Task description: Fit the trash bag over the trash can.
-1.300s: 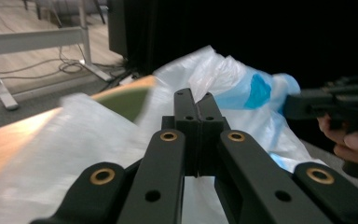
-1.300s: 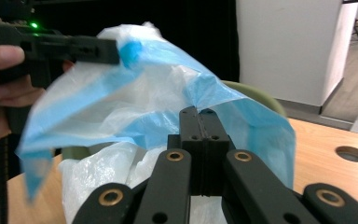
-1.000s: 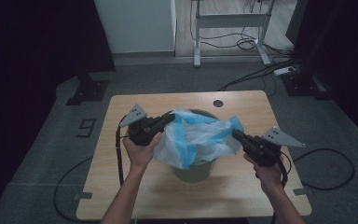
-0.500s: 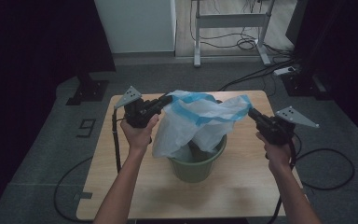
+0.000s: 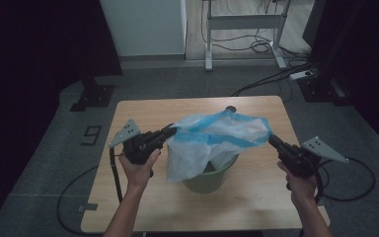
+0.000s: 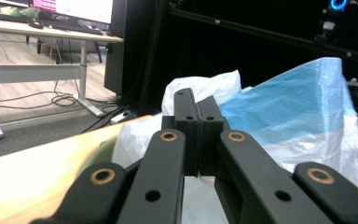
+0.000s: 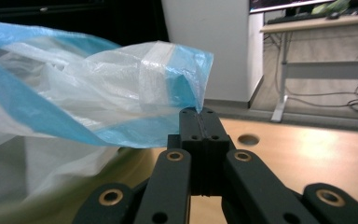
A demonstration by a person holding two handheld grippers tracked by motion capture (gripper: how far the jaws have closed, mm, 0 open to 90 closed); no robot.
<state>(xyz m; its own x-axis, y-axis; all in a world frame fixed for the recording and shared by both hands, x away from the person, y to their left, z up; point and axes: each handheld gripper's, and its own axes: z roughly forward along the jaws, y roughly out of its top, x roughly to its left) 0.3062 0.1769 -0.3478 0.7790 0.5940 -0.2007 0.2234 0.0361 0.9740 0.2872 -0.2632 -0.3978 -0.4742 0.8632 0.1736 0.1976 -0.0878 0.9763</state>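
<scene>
A thin white plastic bag with blue bands (image 5: 212, 140) is stretched in the air between the two grippers, above the middle of the table. Its lower part hangs down into a round green plastic bin (image 5: 210, 178), which stands on the table directly beneath it; the bag's mouth is spread wide across the bin's top and reaches out past the rim on both sides.

The left gripper (image 5: 170, 131) meets the bag's left edge. In the left gripper view its jaws are pressed fully together, with bag film (image 6: 279, 116) bunched right behind and around the tips (image 6: 196, 100); the pinched film itself is hidden between the pads. The right gripper (image 5: 271, 139) meets the bag's right corner. In the right gripper view its jaws are likewise fully closed, and a blue corner of the bag (image 7: 121, 93) rises straight out of the seam between the tips (image 7: 200, 114), so that corner is clamped.

Both grippers are held well above the table surface, level with each other, one at each side of the bin. A hand (image 5: 139, 168) carries the left one; a second hand (image 5: 302, 185) carries the right.

The light wooden rectangular table (image 5: 143, 202) stands on grey floor (image 5: 44, 163). A small round hole (image 5: 231, 108) sits near its far edge.
</scene>
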